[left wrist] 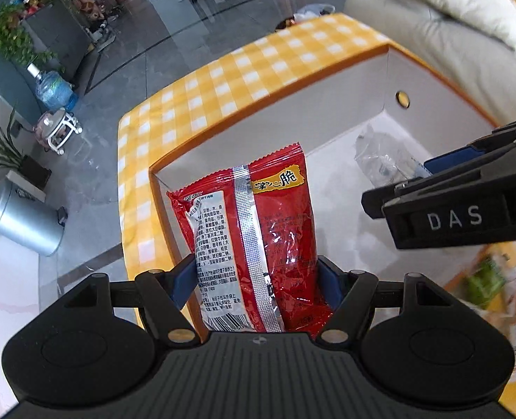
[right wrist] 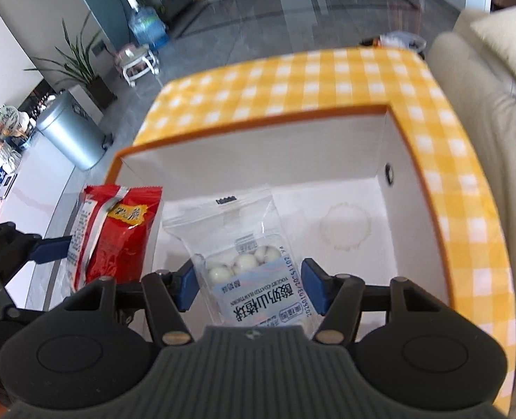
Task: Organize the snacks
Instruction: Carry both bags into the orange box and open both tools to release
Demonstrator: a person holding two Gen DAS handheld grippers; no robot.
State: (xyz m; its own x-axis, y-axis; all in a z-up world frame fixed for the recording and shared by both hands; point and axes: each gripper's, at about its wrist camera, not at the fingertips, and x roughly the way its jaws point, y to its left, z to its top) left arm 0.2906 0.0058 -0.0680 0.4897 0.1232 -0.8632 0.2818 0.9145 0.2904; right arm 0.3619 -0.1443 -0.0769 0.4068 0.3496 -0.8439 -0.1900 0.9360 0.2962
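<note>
left gripper (left wrist: 254,279) clamped on a shiny red foil snack packet (left wrist: 254,241), right gripper (right wrist: 249,284) pinching a clear plastic bag of white yogurt-coated balls (right wrist: 247,262), both held over the open orange-rimmed white cardboard box (right wrist: 258,139), yellow-checked counter (right wrist: 292,76) underneath

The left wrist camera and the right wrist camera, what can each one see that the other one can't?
Only the left wrist view shows blurry green and orange packets outside the box. Only the right wrist view shows the round mark on the box floor. Both show the white box on the yellow checked cloth, the red snack bag in the left hand-held gripper, and the clear pouch of white balls in the right hand-held gripper.
</note>
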